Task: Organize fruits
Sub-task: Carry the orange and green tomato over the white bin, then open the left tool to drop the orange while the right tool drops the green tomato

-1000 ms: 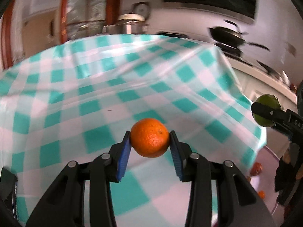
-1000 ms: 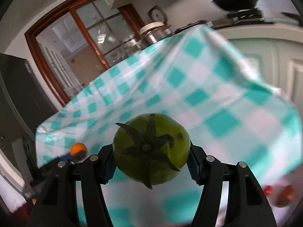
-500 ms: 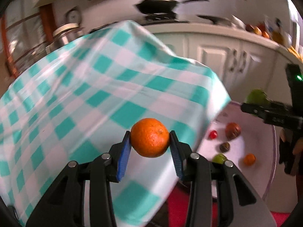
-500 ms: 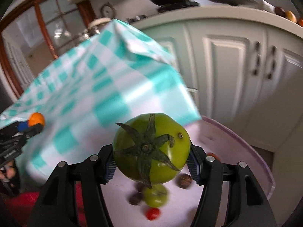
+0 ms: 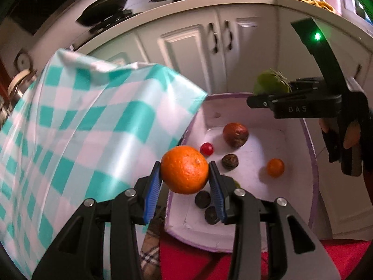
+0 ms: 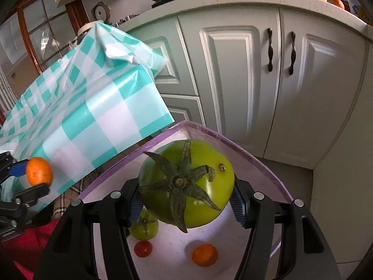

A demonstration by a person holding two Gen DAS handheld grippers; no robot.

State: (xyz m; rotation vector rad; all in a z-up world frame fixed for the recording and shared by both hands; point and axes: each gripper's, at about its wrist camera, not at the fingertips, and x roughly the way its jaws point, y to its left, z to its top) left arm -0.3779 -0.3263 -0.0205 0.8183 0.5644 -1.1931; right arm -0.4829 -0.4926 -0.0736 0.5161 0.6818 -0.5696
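The left gripper (image 5: 185, 175) pinches a round orange mandarin (image 5: 184, 169) between its blue pads, poised over the near corner of the white, purple-rimmed plastic bin (image 5: 311, 154). The right gripper (image 6: 186, 200) clamps a large green tomato with a dark star-shaped calyx (image 6: 186, 182), held above that bin's rim (image 6: 261, 165). In the bin lie a small red cherry tomato (image 5: 206, 148), a brownish round fruit (image 5: 235, 134), a small orange (image 5: 275, 168) and a smaller green tomato (image 6: 144, 229). The teal-and-white checked tablecloth (image 5: 77, 126) drapes just beside the bin.

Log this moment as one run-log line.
left gripper: holds orange | right gripper: holds green tomato | both above: white bin
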